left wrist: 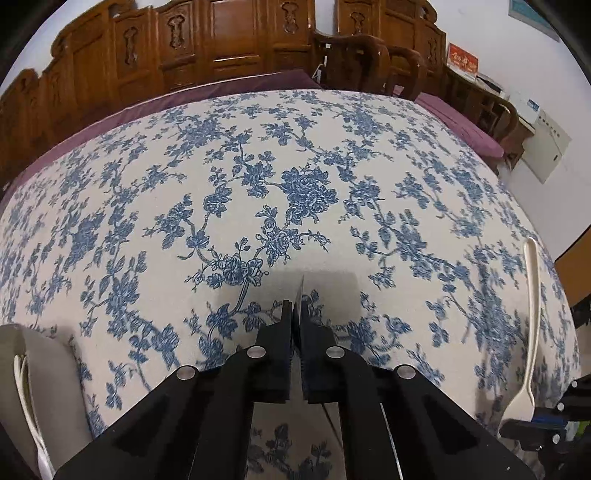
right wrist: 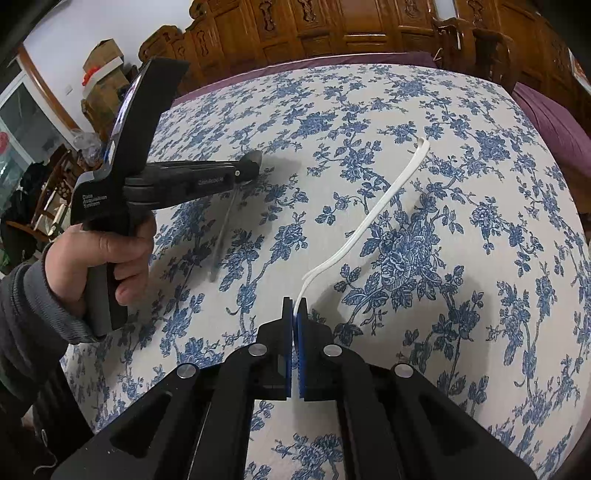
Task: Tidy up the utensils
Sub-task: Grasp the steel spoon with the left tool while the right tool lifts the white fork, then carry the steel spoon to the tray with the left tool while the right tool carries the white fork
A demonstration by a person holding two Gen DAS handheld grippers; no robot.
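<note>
At the bottom centre of the right wrist view, I am clamping my right hand-held gripper (right wrist: 294, 306) on the head of a white plastic fork (right wrist: 373, 214), its handle running toward the upper right. At left of frame, my left hand-held gripper (right wrist: 248, 168) is pinching a metal spoon (right wrist: 225, 225), bowl up, handle hanging over the floral tabletop (right wrist: 461, 332). Both utensils are lifted, neither yet placed. No holder is visible, so the sorting appears barely begun. Carved wooden furniture (right wrist: 332, 22) is lining the top.
</note>
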